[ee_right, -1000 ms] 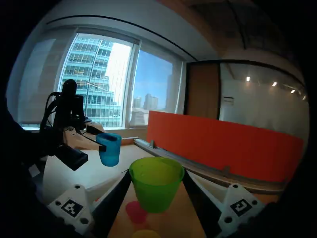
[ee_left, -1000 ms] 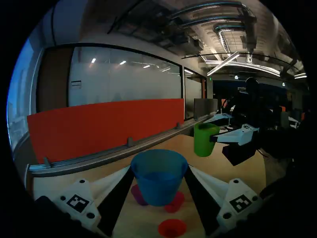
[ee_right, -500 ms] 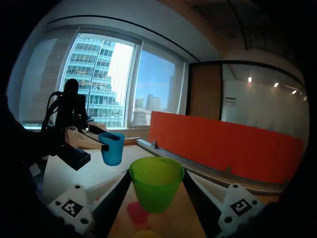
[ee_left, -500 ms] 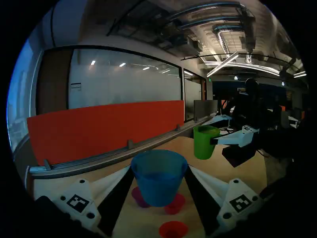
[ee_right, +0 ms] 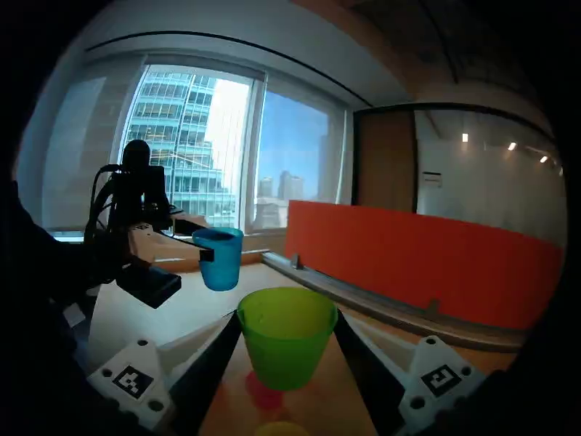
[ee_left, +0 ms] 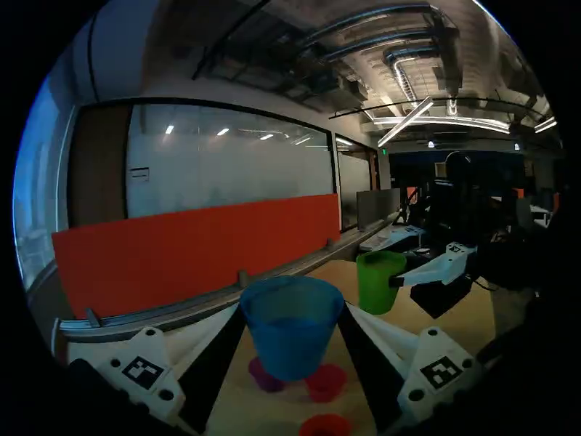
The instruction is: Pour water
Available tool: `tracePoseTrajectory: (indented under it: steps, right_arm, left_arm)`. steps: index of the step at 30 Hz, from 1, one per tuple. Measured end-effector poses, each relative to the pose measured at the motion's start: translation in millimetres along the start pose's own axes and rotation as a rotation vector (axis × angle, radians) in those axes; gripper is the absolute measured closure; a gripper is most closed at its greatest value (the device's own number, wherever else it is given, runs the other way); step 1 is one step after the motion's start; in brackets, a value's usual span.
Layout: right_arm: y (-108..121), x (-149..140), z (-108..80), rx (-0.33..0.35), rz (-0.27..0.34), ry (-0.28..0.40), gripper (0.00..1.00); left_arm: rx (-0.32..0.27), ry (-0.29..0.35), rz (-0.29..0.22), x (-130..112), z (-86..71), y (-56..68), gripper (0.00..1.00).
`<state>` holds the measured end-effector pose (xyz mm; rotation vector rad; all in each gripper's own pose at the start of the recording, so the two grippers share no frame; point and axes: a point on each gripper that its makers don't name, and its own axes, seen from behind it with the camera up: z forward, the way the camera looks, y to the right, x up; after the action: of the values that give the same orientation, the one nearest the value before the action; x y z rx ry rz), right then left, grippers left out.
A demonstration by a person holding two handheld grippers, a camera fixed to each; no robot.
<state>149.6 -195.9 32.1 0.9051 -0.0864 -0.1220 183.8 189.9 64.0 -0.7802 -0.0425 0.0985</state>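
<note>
Left gripper (ee_left: 292, 323) is clamping the blue cup (ee_left: 290, 352) by its side walls, aloft over the table (ee_left: 247, 401); it appears to be holding water, so heavier, sloshing. Right gripper (ee_right: 287, 330) is pinching the green cup (ee_right: 287, 363) likewise. Thin smooth plastic: grip mid-wall, gently.
</note>
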Motion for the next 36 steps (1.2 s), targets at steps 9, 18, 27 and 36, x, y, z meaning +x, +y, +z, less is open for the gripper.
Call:
tracePoseTrajectory:
  steps: [9,18,27,36]
  right_arm:
    - [-12,-11,3.2,0.031,-0.006,-0.008,0.07]
    - [-23,-23,5.0,0.056,-0.011,-0.013,0.07]
    - [-37,-30,11.8,0.091,-0.009,-0.014,0.07]
    - [-49,-34,18.7,0.117,0.001,-0.006,0.08]
  left_arm:
    - [0.004,0.008,0.070,11,3.0,5.0,0.13]
    - [0.022,0.010,0.168,21,7.6,6.8,0.13]
    - [0.034,0.021,0.258,33,10.3,12.7,0.13]
    - [0.043,0.023,0.343,43,11.1,18.0,0.13]
